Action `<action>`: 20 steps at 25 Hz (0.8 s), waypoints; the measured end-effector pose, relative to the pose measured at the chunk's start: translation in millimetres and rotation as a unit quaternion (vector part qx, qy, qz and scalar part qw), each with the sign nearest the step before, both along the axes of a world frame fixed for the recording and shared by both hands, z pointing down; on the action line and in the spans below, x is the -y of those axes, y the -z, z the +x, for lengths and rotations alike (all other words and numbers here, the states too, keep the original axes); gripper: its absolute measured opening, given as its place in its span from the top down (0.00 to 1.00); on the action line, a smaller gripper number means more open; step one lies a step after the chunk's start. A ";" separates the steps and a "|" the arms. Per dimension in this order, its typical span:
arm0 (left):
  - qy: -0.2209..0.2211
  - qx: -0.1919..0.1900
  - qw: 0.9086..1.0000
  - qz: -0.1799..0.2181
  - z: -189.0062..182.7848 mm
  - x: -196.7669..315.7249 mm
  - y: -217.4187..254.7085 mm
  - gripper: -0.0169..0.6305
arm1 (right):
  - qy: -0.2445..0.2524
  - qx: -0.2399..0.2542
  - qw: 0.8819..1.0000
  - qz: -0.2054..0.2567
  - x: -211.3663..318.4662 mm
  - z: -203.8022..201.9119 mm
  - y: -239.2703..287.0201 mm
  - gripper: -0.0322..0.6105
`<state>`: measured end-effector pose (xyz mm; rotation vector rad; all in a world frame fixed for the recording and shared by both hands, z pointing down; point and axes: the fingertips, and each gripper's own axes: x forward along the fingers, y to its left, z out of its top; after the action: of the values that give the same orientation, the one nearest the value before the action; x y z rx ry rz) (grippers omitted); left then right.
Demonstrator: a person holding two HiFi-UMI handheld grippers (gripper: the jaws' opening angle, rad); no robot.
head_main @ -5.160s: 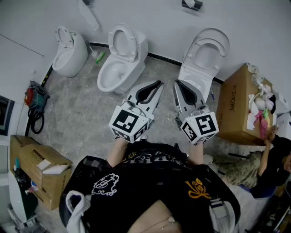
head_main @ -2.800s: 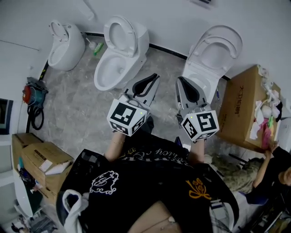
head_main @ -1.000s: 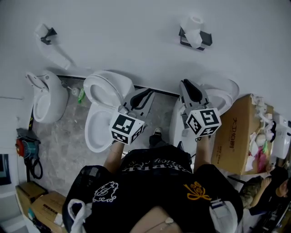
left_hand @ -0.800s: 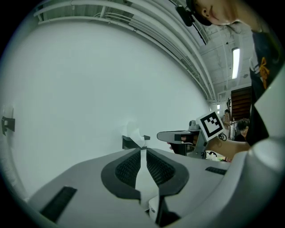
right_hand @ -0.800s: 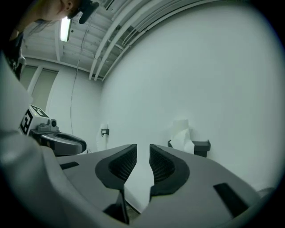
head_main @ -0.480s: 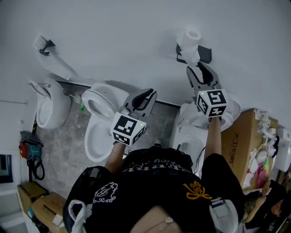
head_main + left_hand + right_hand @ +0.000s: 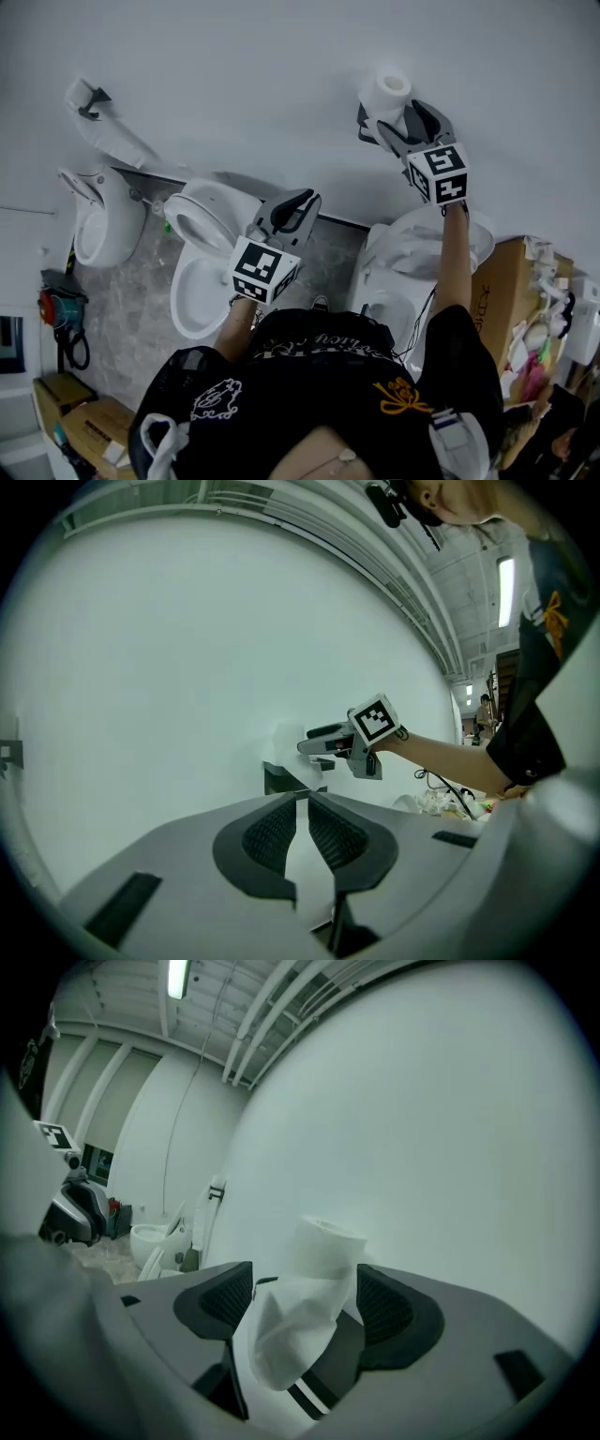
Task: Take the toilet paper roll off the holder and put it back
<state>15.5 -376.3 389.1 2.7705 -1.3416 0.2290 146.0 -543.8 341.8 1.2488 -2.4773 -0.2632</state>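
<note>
A white toilet paper roll (image 7: 385, 92) stands on a black wall holder (image 7: 362, 123), with a loose sheet (image 7: 292, 1327) hanging down in front. My right gripper (image 7: 397, 119) is raised to the wall and open; its jaws have just been opening. The roll (image 7: 324, 1239) sits between its pads (image 7: 386, 1305) with a gap on each side. My left gripper (image 7: 287, 210) hangs lower at mid-frame, shut and empty, its tips together (image 7: 302, 829). From the left gripper view, the right gripper (image 7: 349, 742) reaches toward the holder (image 7: 281, 778).
Below the wall stand a white toilet (image 7: 201, 272), a second toilet (image 7: 414, 251) under my right arm, and a third fixture (image 7: 94, 225) at the left. A cardboard box (image 7: 499, 281) stands at the right, and more boxes (image 7: 58, 422) at the lower left.
My right gripper has risen from above the toilet to the wall holder, rolled, and opened around the roll. My left gripper shifted a little. The head view tilted up toward the wall.
</note>
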 end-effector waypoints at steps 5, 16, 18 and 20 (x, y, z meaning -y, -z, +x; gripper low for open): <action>0.009 0.005 1.000 -0.004 -0.7 6.7 -3.1 0.91 | -0.005 -0.058 0.998 -0.030 27.2 -1.2 -14.4 0.39; 0.017 0.004 1.000 -0.008 -23.5 12.8 -5.6 0.91 | -0.035 -0.022 0.998 -0.040 38.4 -0.9 -19.5 0.47; 0.011 0.002 1.000 -0.008 -23.4 14.0 -4.9 0.91 | -0.046 -0.021 0.998 -0.034 40.2 -0.3 -17.9 0.48; 0.004 0.001 1.000 -0.007 -22.3 12.4 -3.5 0.91 | -0.059 -0.015 0.998 -0.028 39.5 1.9 -16.5 0.48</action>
<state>-6.8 -388.7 392.6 2.7534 -1.3464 0.2403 147.9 -583.3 358.3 1.3515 -2.3602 -0.1803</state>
